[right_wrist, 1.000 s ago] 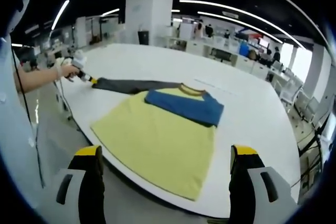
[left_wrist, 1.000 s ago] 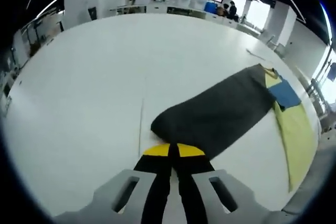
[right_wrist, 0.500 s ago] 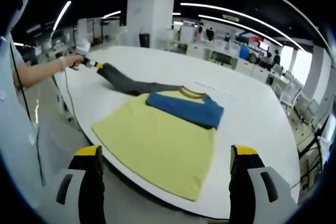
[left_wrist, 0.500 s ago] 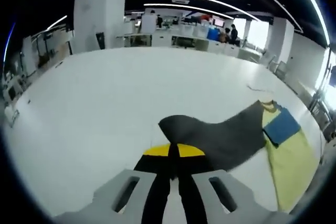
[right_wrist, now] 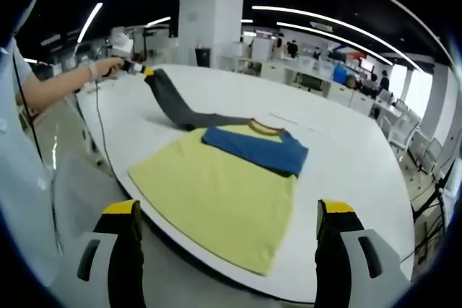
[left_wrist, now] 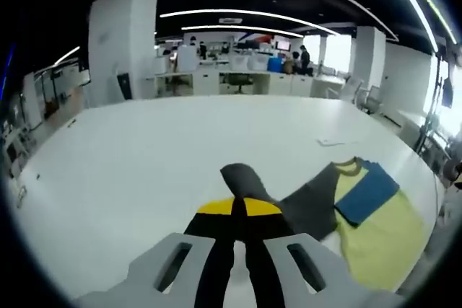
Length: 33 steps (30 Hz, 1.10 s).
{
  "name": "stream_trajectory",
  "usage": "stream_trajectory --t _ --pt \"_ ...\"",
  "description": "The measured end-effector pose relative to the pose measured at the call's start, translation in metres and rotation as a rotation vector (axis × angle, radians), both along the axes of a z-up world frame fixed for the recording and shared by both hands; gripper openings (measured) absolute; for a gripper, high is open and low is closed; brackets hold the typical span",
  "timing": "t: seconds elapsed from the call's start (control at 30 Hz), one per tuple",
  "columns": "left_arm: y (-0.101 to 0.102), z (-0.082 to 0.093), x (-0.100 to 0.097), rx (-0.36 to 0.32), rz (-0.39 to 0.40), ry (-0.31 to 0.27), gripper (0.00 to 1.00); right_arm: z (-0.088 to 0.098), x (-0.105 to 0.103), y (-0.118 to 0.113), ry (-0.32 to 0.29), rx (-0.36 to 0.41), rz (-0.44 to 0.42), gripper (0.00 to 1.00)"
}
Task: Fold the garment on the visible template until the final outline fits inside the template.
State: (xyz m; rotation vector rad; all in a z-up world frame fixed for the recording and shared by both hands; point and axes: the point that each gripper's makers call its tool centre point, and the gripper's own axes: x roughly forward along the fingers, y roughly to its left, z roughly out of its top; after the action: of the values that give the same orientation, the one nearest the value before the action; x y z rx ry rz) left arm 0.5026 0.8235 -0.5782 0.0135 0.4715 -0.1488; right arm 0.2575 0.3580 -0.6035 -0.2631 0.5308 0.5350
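Left gripper view shows the left tongs (left_wrist: pixel 239 207) closed on the grey sleeve (left_wrist: pixel 249 182) of the yellow shirt (right_wrist: pixel 216 196), lifted above the white desk (left_wrist: pixel 144 156), while the shirt body lies flat near the desk edge and the right tongs (right_wrist: pixel 225 232) stand wide open, holding nothing.
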Motion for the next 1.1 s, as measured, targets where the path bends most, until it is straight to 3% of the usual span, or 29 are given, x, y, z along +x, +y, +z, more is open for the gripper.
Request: stream_trajectory --t 0.37,0.9,1.1 --pt "-0.069 0.045 0.018 0.010 -0.095 -0.071 0.00 0.001 -0.004 -0.011 -0.009 0.016 0.023 1.00" --pt "-0.132 0.073 0.024 0.008 -0.185 -0.114 0.00 0.002 -0.011 -0.018 -0.025 0.046 0.034 1.00" --pt "-0.156 0.076 0.029 0.019 -0.235 -0.110 0.00 0.004 -0.013 -0.024 -0.042 0.050 0.013 1.00"
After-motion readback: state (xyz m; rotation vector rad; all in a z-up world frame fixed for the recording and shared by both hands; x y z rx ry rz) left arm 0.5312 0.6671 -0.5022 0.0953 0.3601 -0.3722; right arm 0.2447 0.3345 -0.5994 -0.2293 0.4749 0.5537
